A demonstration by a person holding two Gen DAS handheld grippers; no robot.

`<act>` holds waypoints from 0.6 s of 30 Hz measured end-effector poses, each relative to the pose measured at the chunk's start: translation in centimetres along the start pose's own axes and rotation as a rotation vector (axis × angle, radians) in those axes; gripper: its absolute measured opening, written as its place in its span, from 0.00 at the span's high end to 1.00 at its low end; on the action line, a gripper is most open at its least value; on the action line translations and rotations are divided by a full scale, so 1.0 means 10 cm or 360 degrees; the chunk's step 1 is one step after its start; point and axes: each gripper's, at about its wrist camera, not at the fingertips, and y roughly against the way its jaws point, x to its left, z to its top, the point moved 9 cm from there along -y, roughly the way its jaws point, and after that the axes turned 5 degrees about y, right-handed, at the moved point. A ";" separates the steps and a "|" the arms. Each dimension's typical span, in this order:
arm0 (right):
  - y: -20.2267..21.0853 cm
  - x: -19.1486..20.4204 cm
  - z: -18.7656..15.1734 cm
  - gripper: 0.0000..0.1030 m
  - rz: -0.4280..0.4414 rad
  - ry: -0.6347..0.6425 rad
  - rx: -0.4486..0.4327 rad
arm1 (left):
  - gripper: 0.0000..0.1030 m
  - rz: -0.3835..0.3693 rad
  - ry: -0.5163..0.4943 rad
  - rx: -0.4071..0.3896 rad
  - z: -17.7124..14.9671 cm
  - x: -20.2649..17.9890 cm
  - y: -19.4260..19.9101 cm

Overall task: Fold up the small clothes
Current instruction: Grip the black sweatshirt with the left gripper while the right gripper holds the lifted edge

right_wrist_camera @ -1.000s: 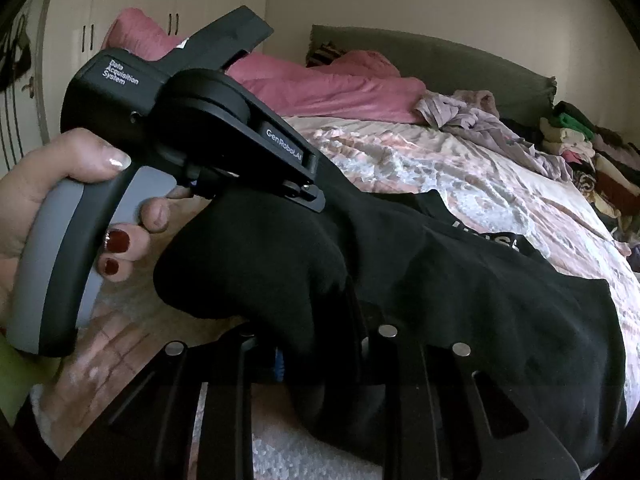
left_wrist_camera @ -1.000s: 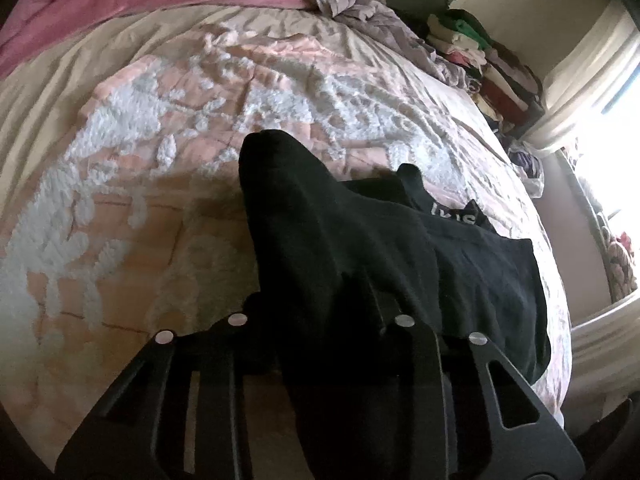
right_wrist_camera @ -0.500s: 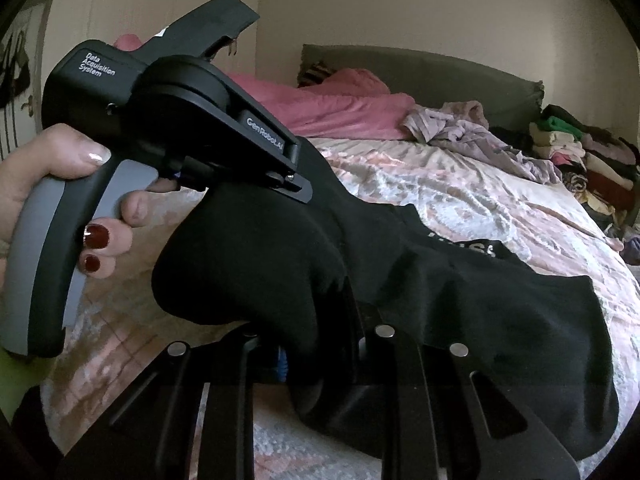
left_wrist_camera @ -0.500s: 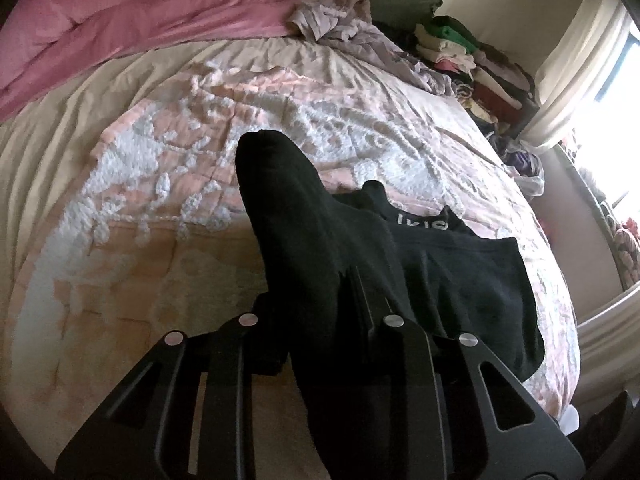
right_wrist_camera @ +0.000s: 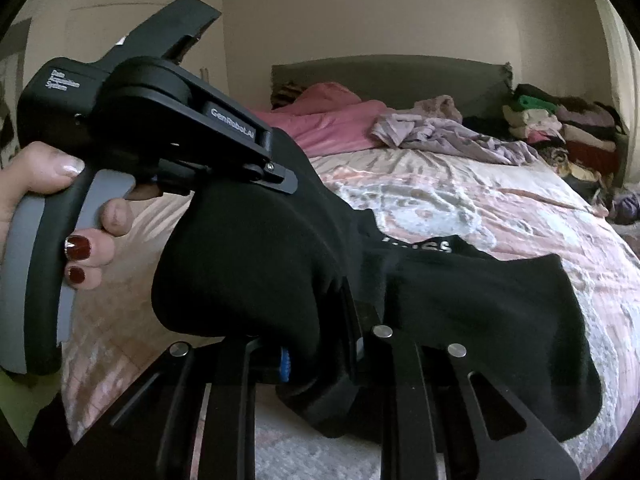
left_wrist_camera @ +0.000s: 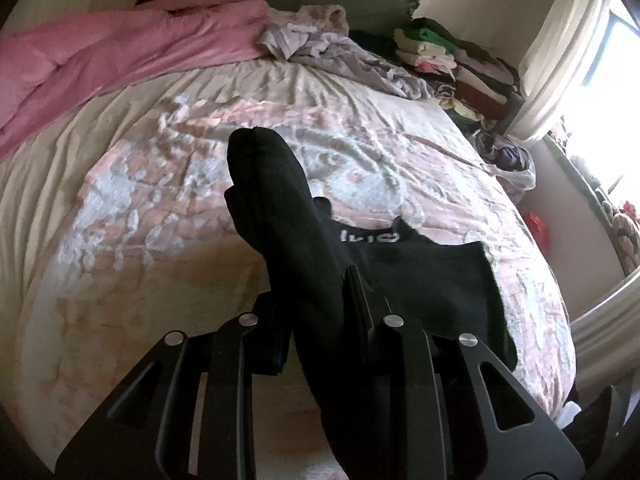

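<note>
A black sock [left_wrist_camera: 288, 216] with white lettering on its cuff is held up above the bed. My left gripper [left_wrist_camera: 320, 312] is shut on its foot part; the toe end sticks up past the fingers. In the right wrist view my right gripper [right_wrist_camera: 320, 344] is shut on the same black sock [right_wrist_camera: 460, 304], and the rest of it drapes to the right. The left gripper's body [right_wrist_camera: 160, 120], in a hand with red nails, sits at the left, clamped on the sock's top.
The bed [left_wrist_camera: 140, 240] has a pink and white textured cover. A pink duvet [left_wrist_camera: 100, 60] and lilac crumpled clothes [left_wrist_camera: 340, 52] lie at its head. A stack of folded clothes [left_wrist_camera: 460, 64] stands at the far right by the curtain [left_wrist_camera: 560, 52].
Both grippers have lifted the sock and tilted upward; more of the headboard and wall shows. The grip on the sock is unchanged.
</note>
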 end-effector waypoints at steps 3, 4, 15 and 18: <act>0.08 -0.10 -0.01 0.83 -0.0002 -0.0060 -0.0013 | 0.84 0.0008 -0.0036 -0.0010 0.01 -0.15 0.01; 0.10 -0.13 -0.01 0.83 -0.0004 -0.0075 -0.0016 | 0.84 0.0008 -0.0042 -0.0011 0.01 -0.19 0.02; 0.29 -0.45 -0.16 0.84 -0.0036 -0.0271 -0.0003 | 0.84 0.0007 -0.0115 0.0017 -0.03 -0.65 -0.10; 0.32 -0.53 -0.20 0.84 -0.0052 -0.0310 0.0003 | 0.84 -0.0002 -0.0144 0.0031 -0.06 -0.80 -0.16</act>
